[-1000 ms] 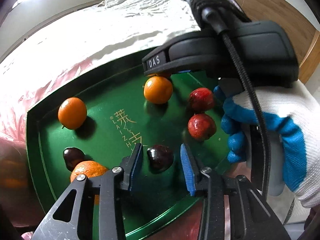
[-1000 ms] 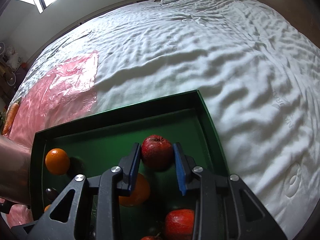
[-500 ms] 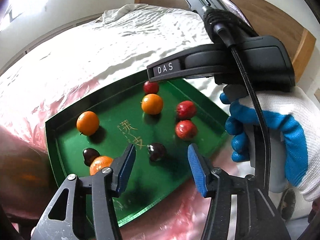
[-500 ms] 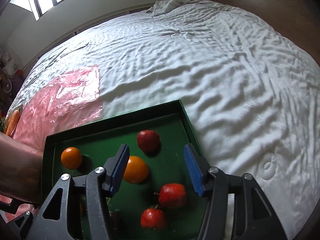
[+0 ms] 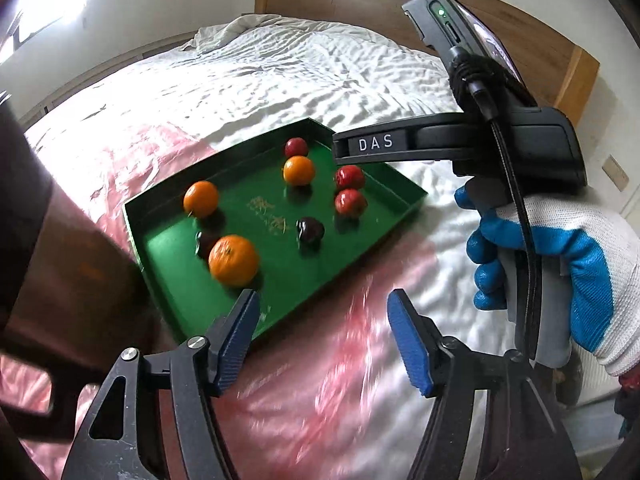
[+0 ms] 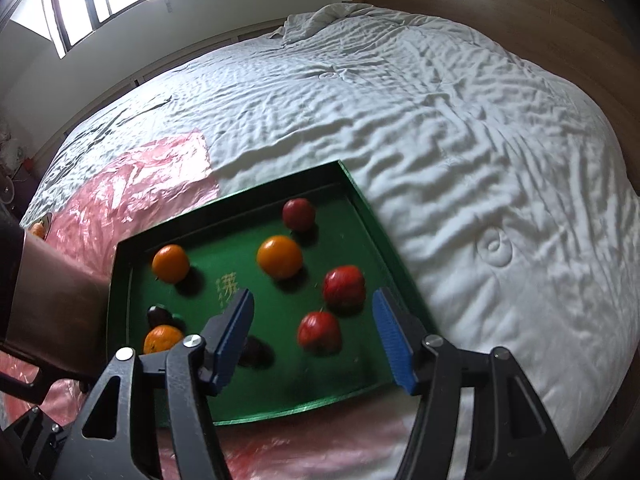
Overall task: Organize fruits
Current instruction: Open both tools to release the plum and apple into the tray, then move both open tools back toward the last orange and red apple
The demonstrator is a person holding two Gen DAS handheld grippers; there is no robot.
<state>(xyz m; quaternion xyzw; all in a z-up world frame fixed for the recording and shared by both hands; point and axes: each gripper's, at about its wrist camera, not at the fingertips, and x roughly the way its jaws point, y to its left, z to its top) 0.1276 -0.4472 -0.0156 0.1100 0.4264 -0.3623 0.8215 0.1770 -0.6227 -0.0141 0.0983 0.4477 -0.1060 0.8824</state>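
A green tray (image 5: pixel 404 188) (image 6: pixel 384 240) lies on the bed and holds three oranges (image 5: pixel 233 259) (image 6: pixel 279 257), three red apples (image 5: pixel 350 202) (image 6: pixel 344 285) and two dark plums (image 5: pixel 310 229) (image 6: pixel 158 313). My left gripper (image 5: pixel 322 336) is open and empty, held above the tray's near edge. My right gripper (image 6: pixel 313 334) is open and empty, held above the tray's near right part. The right gripper's body (image 5: pixel 460 144) shows in the left wrist view, held by a gloved hand (image 5: pixel 568 264).
A pink plastic sheet (image 5: pixel 320 380) (image 6: pixel 132 184) lies under and left of the tray on the white bedspread (image 6: pixel 460 128). A wooden headboard (image 5: pixel 360 4) stands behind. A bare forearm (image 6: pixel 52 300) crosses the left side. A carrot (image 6: pixel 38 229) lies at far left.
Both grippers have opened and let go: the left off a dark plum, the right off a red apple. Both pulled up and back from the tray.
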